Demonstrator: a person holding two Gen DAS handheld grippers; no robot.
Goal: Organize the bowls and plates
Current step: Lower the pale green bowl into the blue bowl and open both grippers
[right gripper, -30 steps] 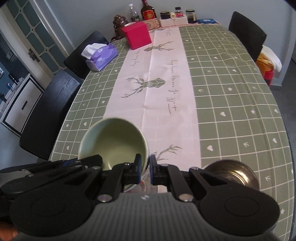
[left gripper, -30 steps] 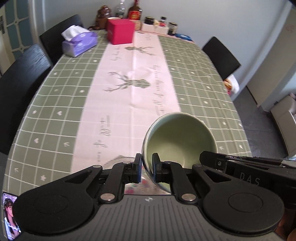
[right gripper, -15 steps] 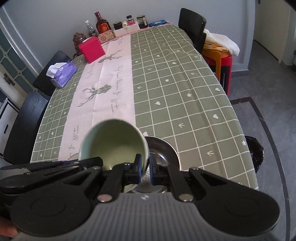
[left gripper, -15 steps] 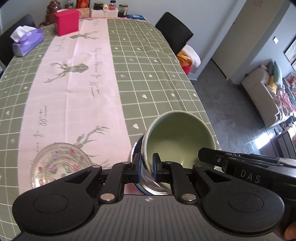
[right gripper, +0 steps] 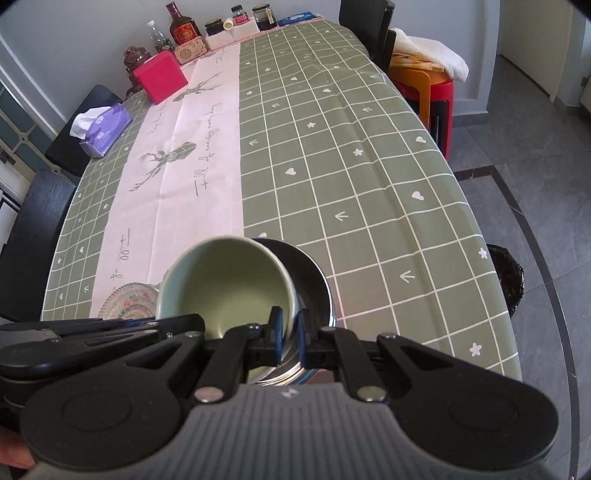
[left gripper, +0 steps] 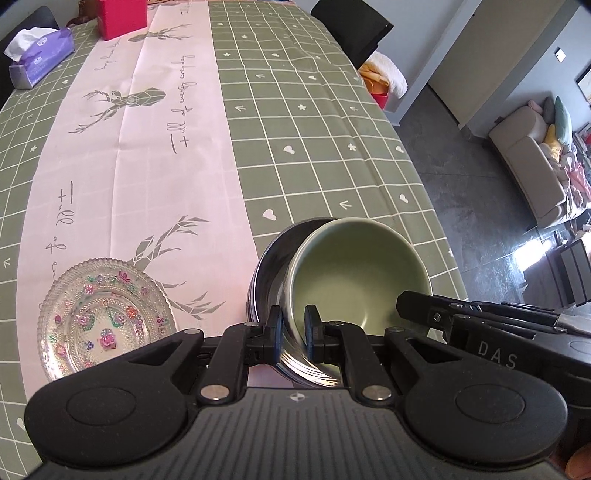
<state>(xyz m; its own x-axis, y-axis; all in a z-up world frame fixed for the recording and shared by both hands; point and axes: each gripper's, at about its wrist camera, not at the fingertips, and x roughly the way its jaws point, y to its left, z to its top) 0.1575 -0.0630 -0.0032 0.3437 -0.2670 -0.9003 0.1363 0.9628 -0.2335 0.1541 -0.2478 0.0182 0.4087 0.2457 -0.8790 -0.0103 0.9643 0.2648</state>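
Green ceramic is pinched on two sides: the near rim of the green bowl (left gripper: 358,273) is clamped between the blue-padded fingers of the left gripper (left gripper: 294,334), closed down to the thickness of the wall, while the opposite rim of the same bowl (right gripper: 225,284) is clamped just as tightly by the right gripper (right gripper: 288,334). One pad of each gripper is seen inside the bowl and one outside. The bowl is held tilted, its mouth turned toward the cameras, and is carried over a dark metal bowl (left gripper: 271,266) that stands on the green checked part of the tablecloth (left gripper: 314,122), close to the near edge of the table. The green bowl is seen partly within the metal bowl's rim (right gripper: 314,273); whether the two touch cannot be told.

Just to the left of the metal bowl, a clear glass plate (left gripper: 107,321) with coloured floral studs is laid on the pale pink centre strip, over a printed deer figure. In the right wrist view only an edge of that plate (right gripper: 129,299) is shown, beside the green bowl.

Farther along the table, a purple tissue pack (right gripper: 105,129) and a red box (right gripper: 160,75) are seen, with bottles and jars (right gripper: 221,26) lined up at the far end. Black chairs (right gripper: 40,206) are ranged around the table, and a red and orange stool (right gripper: 428,85) with a white cloth on it is set near the right side.
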